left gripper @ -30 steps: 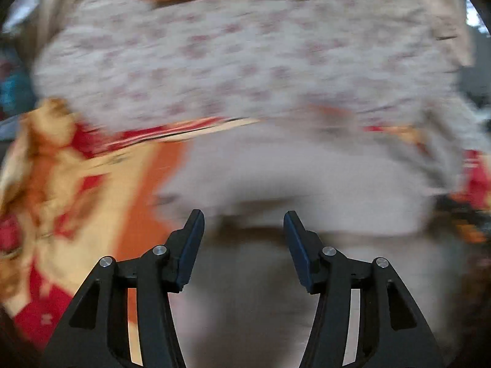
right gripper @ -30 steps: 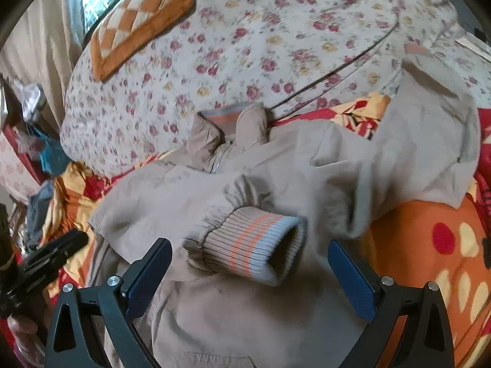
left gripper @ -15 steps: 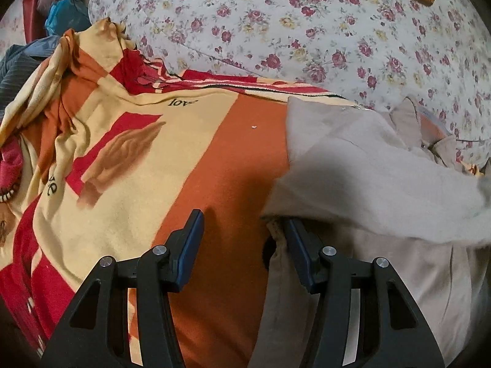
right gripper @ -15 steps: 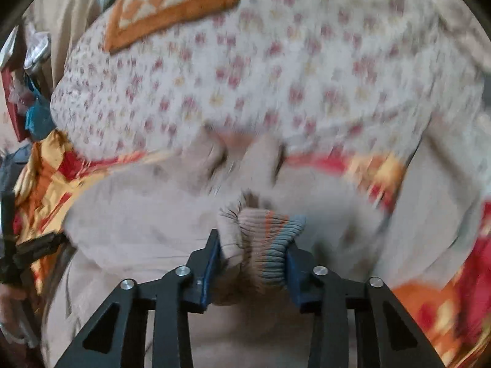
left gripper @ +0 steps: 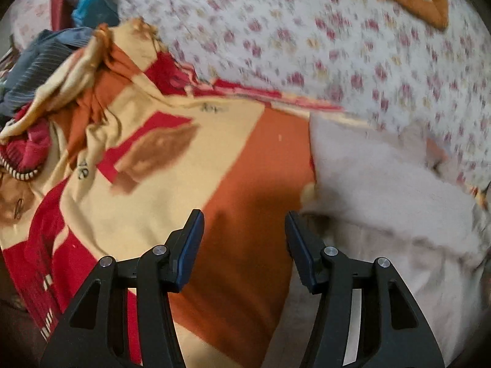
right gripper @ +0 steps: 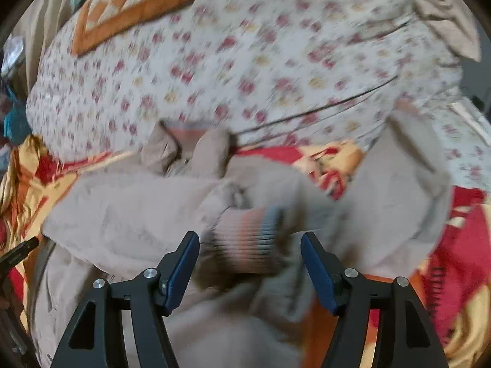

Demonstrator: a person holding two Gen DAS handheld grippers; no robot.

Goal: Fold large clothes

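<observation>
My right tongs [right gripper: 249,256] have just been opening, straddling the striped ribbed cuff [right gripper: 251,237] of the beige jacket [right gripper: 129,211] at twelve o'clock without pinching; the left tongs [left gripper: 244,236] are gaping empty. I'm risking the sleeve flopping unfolded.

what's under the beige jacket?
The beige jacket lies on an orange, red and yellow patterned blanket, which shows past its edges on both sides. Behind it is a floral bedspread. Anything directly beneath the jacket's body is covered.

Open stretch of orange blanket [left gripper: 251,165] ahead of the left tool [left gripper: 244,239], nothing between its jaws. Beige jacket [left gripper: 383,190] crowding its right side; heaped clothes [left gripper: 46,58] blocking far left.
</observation>
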